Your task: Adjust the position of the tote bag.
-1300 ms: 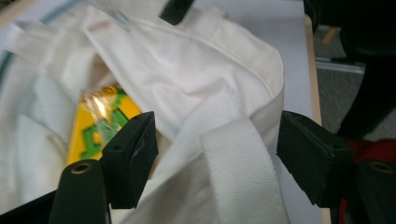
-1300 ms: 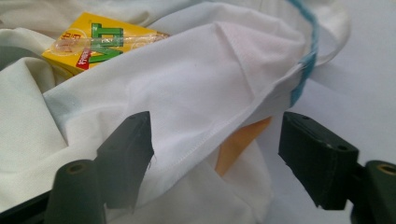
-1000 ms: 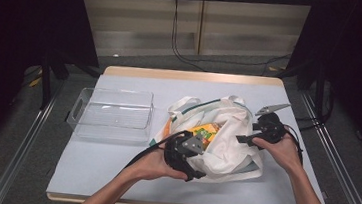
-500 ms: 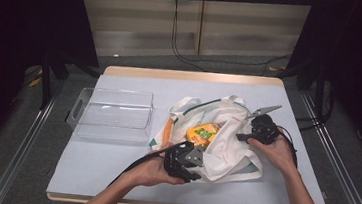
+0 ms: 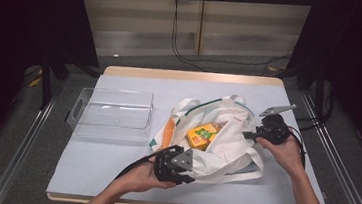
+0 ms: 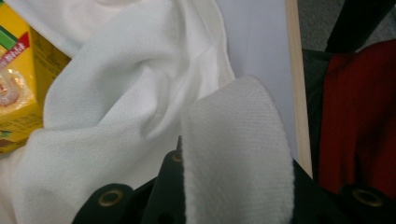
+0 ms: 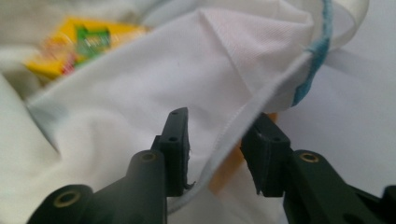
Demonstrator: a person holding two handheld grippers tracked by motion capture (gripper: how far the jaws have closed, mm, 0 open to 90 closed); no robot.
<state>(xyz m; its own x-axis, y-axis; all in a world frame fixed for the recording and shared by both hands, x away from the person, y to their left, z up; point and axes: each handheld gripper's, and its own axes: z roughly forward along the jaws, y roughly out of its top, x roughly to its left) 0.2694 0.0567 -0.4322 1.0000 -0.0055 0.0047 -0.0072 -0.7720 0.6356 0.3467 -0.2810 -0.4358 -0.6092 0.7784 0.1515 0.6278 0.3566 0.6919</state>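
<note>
A white tote bag [image 5: 227,149] lies open on the table, right of centre, with a yellow carton [image 5: 202,134] in its mouth. My left gripper [image 5: 185,168] is at the bag's near edge. In the left gripper view it [image 6: 236,154] stands open, and the bag's white handle strap [image 6: 236,140] rises flat between the jaws, hiding the right one. The carton [image 6: 18,84] sits at that view's left edge. My right gripper [image 5: 247,135] is at the bag's right side, open [image 7: 217,144], with the bag's hemmed rim [image 7: 243,116] running between its jaws. The carton [image 7: 79,44] is blurred beyond.
An empty clear plastic bin [image 5: 79,117] stands left of the bag. An orange patch [image 5: 167,131] shows at the bag's left edge. The pale table [image 5: 112,166] has a wooden front edge near my left hand. Dark frames and cables surround the table.
My left gripper has drawn back from the bag's mouth to its near edge, where the handle strap is. The right gripper has barely moved.
</note>
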